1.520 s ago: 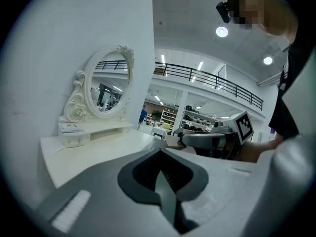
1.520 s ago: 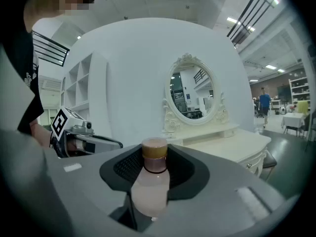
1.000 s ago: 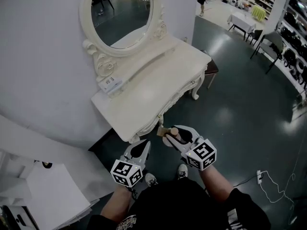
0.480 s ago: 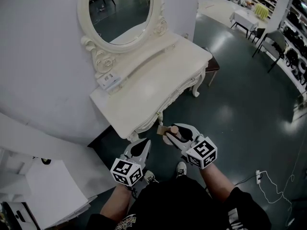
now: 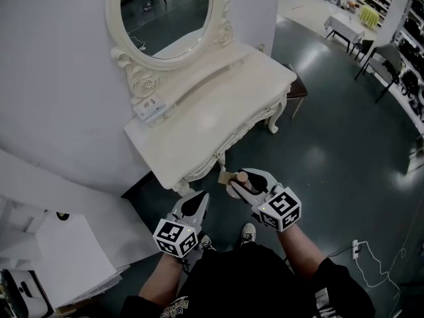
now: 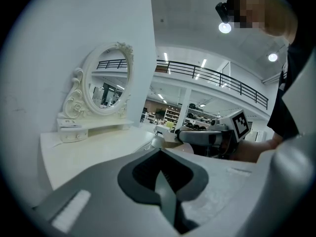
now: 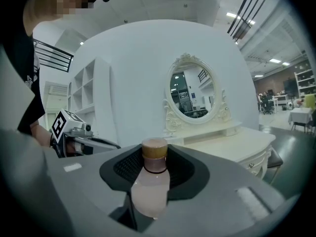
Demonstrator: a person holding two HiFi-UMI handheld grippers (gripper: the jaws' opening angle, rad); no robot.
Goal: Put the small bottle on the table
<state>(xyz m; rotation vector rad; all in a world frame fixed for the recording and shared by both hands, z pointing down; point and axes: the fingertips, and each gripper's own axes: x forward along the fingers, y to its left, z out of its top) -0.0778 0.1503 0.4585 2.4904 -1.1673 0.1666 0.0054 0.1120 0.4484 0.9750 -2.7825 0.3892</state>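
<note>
In the head view the right claw (image 5: 240, 183) covers most of the small bottle (image 5: 242, 177), so only its cap end shows. In the right gripper view the bottle's base is hidden between the jaws. The picture's top edge cuts off the mirror (image 5: 165, 12). The label on the small white box (image 5: 151, 108) at the back of the table (image 5: 218, 124) is too small to read.

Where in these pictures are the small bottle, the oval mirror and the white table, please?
small bottle (image 7: 150, 184): right gripper view, on its pale pink body between the jaws.
oval mirror (image 5: 165, 12): head view, on the glass.
white table (image 5: 212, 121): head view, on its bare top.
</note>
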